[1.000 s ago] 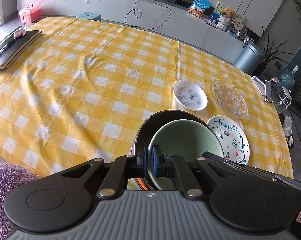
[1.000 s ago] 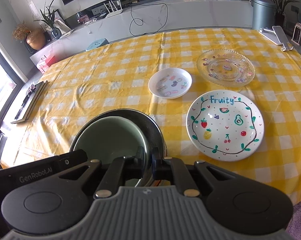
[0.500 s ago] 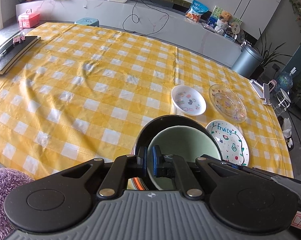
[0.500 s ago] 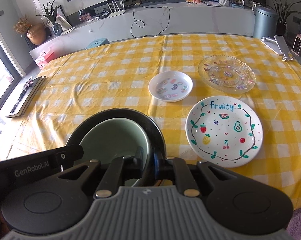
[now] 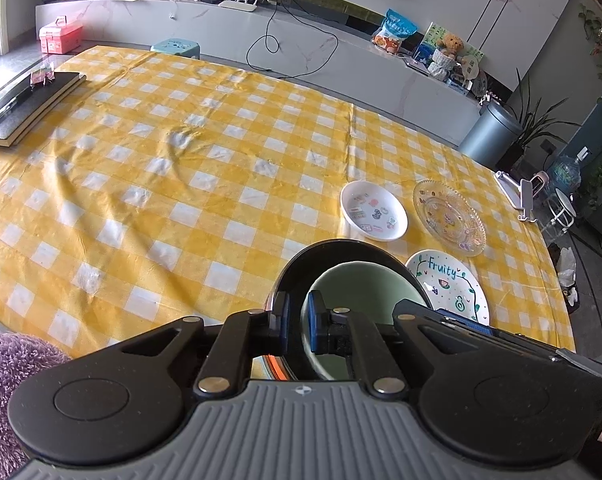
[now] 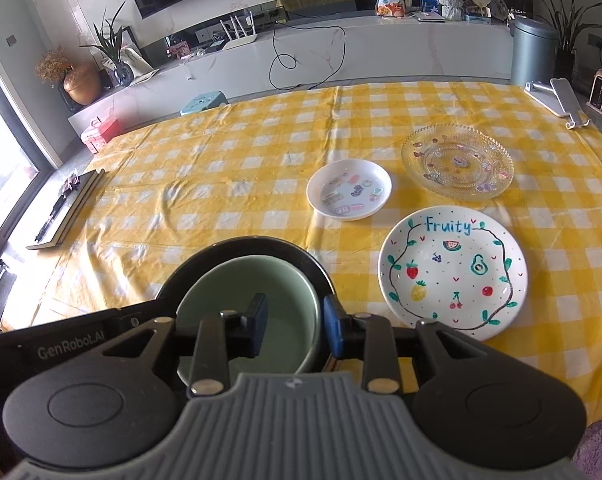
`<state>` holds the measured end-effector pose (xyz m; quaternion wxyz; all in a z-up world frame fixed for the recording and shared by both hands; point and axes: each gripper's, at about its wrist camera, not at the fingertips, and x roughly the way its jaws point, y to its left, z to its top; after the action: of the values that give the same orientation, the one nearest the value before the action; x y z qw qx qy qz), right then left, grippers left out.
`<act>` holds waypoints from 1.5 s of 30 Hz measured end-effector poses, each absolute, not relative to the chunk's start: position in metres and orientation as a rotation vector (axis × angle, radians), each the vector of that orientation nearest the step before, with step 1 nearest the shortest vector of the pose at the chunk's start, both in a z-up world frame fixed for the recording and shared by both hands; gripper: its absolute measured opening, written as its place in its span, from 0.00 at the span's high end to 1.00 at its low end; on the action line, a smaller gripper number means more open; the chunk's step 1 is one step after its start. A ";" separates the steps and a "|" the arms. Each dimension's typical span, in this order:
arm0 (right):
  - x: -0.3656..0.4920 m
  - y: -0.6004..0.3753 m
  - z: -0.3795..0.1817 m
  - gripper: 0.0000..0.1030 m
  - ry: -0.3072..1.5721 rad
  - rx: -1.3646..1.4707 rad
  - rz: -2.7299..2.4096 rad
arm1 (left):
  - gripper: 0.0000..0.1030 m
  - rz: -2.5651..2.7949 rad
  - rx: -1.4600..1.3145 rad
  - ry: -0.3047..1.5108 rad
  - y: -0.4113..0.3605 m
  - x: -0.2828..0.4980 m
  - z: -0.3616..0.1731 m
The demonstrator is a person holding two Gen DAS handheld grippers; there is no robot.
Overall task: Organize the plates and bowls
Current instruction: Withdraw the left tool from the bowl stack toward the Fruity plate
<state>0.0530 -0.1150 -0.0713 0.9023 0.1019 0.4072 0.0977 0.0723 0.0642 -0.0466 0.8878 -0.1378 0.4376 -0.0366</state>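
Observation:
A pale green bowl (image 6: 257, 300) sits nested inside a black bowl (image 6: 237, 246) at the near edge of the table. My left gripper (image 5: 297, 322) is shut on the left rims of the nested bowls (image 5: 357, 280). My right gripper (image 6: 295, 330) is open, its fingers straddling the right rims without clamping. A white "Fruity" plate (image 6: 453, 272) lies to the right, also in the left wrist view (image 5: 447, 284). A small white sticker dish (image 6: 349, 190) and a clear glass plate (image 6: 457, 162) lie behind it.
The table has a yellow checked cloth (image 6: 221, 184). A dark flat book with pens (image 5: 25, 100) lies at the far left edge. A white phone stand (image 6: 557, 100) sits at the far right corner. A purple fluffy rug (image 5: 5, 380) is below the table's near edge.
My right gripper has opened off the bowl rims. The left gripper stays shut on them. Both views have risen a little, showing more of the room.

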 end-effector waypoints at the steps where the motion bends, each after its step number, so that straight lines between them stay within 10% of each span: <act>1: 0.053 -0.116 -0.070 0.64 0.840 0.219 0.206 | 0.87 -0.075 -0.286 0.906 0.064 0.072 -0.045; 26: 0.006 -0.228 -0.027 0.30 0.554 0.316 0.110 | 0.36 -0.327 -0.232 0.754 -0.014 0.051 -0.008; 45: 0.027 -0.305 -0.110 0.30 0.608 0.329 -0.086 | 0.37 -0.322 0.006 0.927 -0.090 0.118 -0.062</act>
<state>0.0268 -0.3052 -0.1095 0.9399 0.1612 0.2979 -0.0421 0.1181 -0.0896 -0.0616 0.8819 0.0029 0.4453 -0.1547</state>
